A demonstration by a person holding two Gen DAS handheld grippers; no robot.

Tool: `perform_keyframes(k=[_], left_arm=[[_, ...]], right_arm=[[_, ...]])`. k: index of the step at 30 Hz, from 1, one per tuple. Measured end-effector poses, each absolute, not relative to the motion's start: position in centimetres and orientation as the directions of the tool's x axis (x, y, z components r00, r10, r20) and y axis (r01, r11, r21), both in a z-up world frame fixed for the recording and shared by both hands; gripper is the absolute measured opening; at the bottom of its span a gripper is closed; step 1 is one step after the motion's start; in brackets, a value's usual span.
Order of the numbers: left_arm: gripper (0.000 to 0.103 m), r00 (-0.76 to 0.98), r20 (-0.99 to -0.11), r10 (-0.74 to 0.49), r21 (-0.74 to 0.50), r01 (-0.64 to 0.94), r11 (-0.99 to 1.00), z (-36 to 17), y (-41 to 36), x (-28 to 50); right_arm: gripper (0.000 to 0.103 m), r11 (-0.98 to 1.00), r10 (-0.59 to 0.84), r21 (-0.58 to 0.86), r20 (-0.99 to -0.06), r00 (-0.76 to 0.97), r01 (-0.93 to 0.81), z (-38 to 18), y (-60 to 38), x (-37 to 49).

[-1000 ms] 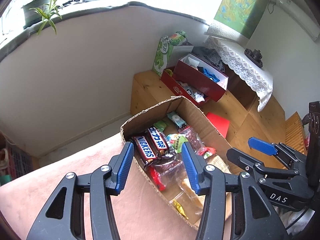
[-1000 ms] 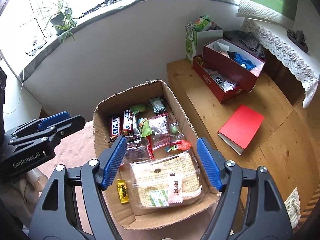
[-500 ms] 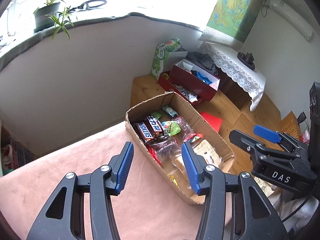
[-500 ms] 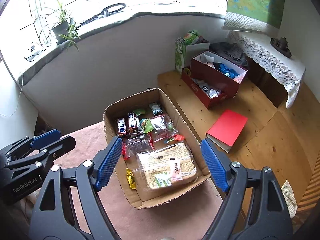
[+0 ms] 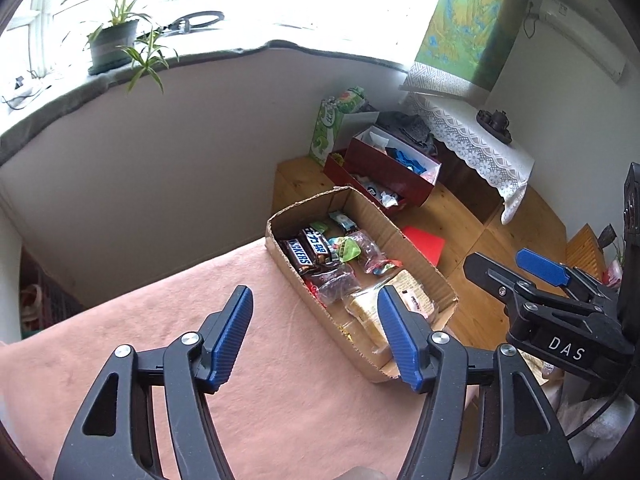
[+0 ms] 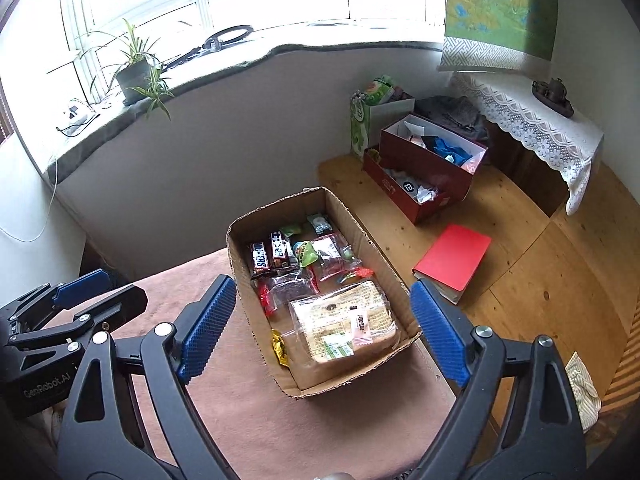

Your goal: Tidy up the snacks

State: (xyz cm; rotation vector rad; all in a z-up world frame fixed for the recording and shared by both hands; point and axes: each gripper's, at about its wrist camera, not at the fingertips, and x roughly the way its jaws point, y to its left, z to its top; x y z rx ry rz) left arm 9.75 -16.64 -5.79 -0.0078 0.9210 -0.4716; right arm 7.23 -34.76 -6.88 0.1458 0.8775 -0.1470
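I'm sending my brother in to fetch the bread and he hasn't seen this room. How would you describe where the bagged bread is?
Find the open cardboard box on the pink blanket, beside the wooden platform. The bagged bread fills the box's end farthest from the window wall. It is by far the biggest item there: pale sliced bread in clear wrap, unlike the small candy bars and packets behind it.

The cardboard box (image 6: 320, 384) sits on the blanket-covered counter (image 6: 260, 420), at its far right edge. Inside the box, two chocolate bars (image 6: 270, 256) lie at the far left, small packets (image 6: 332, 254) to their right, and the bread pack (image 6: 344, 326) at the near end. Right of the box, on the wooden floor (image 6: 520, 260), lies a book (image 6: 454, 258). Behind the book stand two open shoeboxes (image 6: 424, 172). Behind the box, on the windowsill (image 6: 224, 66), stands a potted plant (image 6: 134, 74).
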Motion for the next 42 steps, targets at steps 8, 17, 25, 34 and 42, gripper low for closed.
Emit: perform_keyframes(k=[8,17,25,34,42], left_arm=[[0.064,0.516,-0.767,-0.382,-0.188,0.389,0.902,-5.53,-16.82,9.33],[0.064,0.517,-0.770,-0.374,-0.183,0.383,0.905,-5.30,-16.77,9.49],[0.064,0.520,-0.769,-0.372,-0.188,0.372,0.909,-5.17,-16.63,9.49],[0.064,0.519,-0.774,-0.364,-0.185,0.364,0.913,-5.12,-16.58,9.27],[0.064,0.517,-0.777,-0.359,-0.183,0.361,0.914,-5.16,-16.65,8.94]], right_arm=[[0.091,0.978,-0.077,0.062,-0.777,0.625,0.197,-6.92,-34.88,7.07],[0.091,0.979,-0.074,0.062,-0.778,0.624,0.194,-7.05,-34.66,6.96],[0.091,0.982,-0.072,0.052,-0.779,0.623,0.180,-7.21,-34.23,7.04],[0.091,0.982,-0.072,0.052,-0.781,0.620,0.180,-7.23,-34.13,6.95],[0.091,0.982,-0.072,0.051,-0.784,0.617,0.180,-7.35,-34.18,6.68]])
